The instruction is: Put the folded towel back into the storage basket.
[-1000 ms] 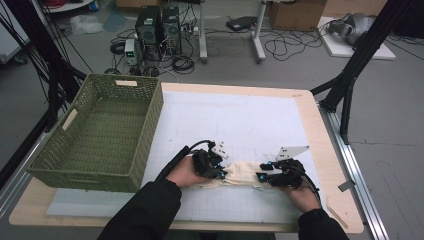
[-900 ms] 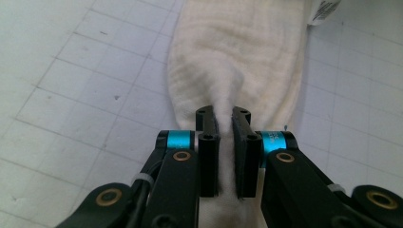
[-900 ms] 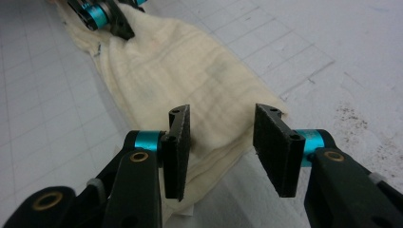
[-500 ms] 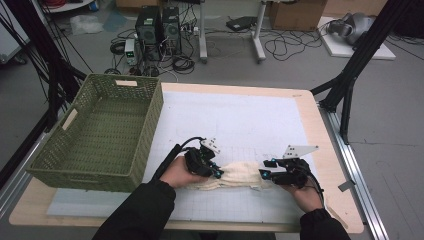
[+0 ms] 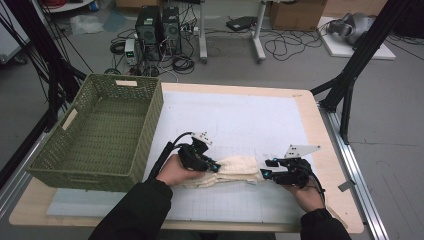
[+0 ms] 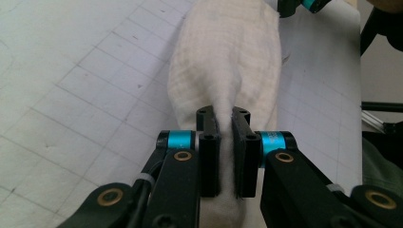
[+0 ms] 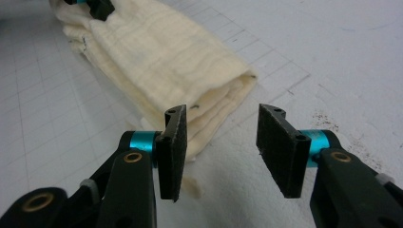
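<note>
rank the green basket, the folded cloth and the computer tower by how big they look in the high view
1. green basket, by far the largest
2. folded cloth
3. computer tower, close to the cloth, and it stands farther away, so this order is unsure

- Left claw (image 6: 227, 142): black arms, flat black pads (image 6: 209, 156), a turquoise collar behind each, brass-coloured pivot screws.
- Right claw (image 7: 227, 147): the same build, with felt-like black pads (image 7: 172, 152).
- A black cable (image 5: 167, 150) trails from the left claw.
- A grey three-cornered plate (image 5: 299, 149) tops the right claw.
- Dark sleeves (image 5: 135, 210) cover both forearms.
</note>
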Tool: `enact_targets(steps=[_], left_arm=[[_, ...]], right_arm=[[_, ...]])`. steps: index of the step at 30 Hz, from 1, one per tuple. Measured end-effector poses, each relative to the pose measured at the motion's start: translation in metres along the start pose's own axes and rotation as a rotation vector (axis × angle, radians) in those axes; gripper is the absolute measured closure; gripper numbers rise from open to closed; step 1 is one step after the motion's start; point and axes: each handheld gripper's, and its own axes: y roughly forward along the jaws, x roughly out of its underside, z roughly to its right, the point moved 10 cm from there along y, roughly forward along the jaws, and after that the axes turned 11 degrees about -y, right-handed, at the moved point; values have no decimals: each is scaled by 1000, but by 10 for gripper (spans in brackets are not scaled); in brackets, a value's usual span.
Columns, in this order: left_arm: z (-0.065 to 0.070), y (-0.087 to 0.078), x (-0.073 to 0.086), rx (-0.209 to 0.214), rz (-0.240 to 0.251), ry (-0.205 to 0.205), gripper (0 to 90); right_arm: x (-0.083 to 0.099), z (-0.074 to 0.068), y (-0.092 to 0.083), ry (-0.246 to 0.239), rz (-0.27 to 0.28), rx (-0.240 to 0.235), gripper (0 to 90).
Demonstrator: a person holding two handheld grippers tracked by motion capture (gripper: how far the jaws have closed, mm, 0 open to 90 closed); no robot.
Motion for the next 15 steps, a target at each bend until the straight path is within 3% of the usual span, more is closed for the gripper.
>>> enact_targets(steps=[13, 15], left_arm=[[-5, -3, -4, -32, 28, -36, 831], [-6, -1, -1, -45, 9, -25, 830]], right_arm=[[1, 0, -1, 15, 3, -2, 493], [1, -1, -1, 19, 0, -2, 486]])
